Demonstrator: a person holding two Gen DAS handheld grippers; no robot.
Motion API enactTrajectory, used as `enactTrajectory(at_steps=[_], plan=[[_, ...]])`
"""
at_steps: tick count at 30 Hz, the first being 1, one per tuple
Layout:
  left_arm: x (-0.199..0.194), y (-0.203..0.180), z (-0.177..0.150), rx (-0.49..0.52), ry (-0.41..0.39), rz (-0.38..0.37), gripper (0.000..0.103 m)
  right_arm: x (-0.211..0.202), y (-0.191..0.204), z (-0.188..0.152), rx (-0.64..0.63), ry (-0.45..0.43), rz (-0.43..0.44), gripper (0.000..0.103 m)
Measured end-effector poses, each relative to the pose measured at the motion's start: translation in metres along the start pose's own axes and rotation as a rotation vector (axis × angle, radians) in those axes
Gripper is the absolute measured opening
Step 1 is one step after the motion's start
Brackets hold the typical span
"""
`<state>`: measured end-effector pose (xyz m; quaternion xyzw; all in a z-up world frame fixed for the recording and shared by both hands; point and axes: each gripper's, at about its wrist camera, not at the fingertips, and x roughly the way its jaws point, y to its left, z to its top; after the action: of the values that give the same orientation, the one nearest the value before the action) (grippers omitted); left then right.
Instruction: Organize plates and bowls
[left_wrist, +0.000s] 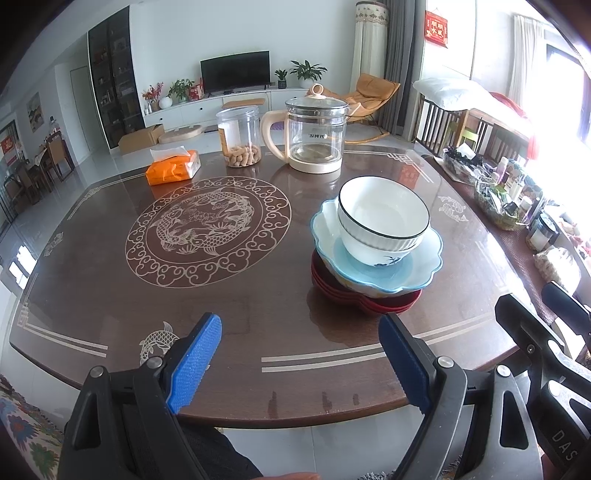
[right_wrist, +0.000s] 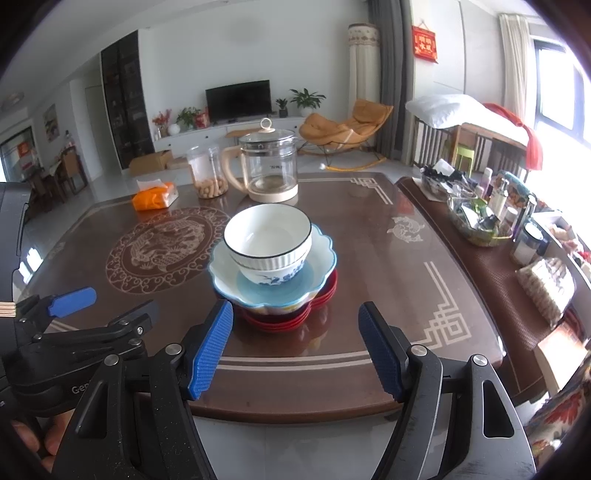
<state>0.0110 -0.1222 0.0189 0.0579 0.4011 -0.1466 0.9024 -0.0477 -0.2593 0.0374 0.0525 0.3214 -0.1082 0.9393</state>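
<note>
White bowls (left_wrist: 384, 218), two, nested in one blue dish (left_wrist: 376, 266) atop red plates (left_wrist: 364, 299), three perhaps, on surface (left_wrist: 221, 295). Left tongs (left_wrist: 299, 363), right tongs (right_wrist: 295, 347): both wide apart, empty.

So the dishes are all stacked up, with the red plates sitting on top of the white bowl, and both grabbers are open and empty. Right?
Not quite. The red plates are at the bottom; the white bowl sits on top, as the right wrist view shows. Both grabbers, left gripper and right gripper, are open and empty.

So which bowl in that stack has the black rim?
The top bowl: white, ribbed outside, thin black rim. The bowl beneath it has blue flowers, and the scalloped bowl under both is pale blue.
</note>
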Motion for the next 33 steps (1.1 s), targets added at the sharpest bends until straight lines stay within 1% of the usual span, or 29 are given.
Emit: enactTrajectory(at_steps=[33], plan=[[0.0054,-0.0083,0.0033,0.021,0.018,-0.005,0.087,0.0046,-0.0061,-0.0002,0.006,-0.002,0.002,0.074]])
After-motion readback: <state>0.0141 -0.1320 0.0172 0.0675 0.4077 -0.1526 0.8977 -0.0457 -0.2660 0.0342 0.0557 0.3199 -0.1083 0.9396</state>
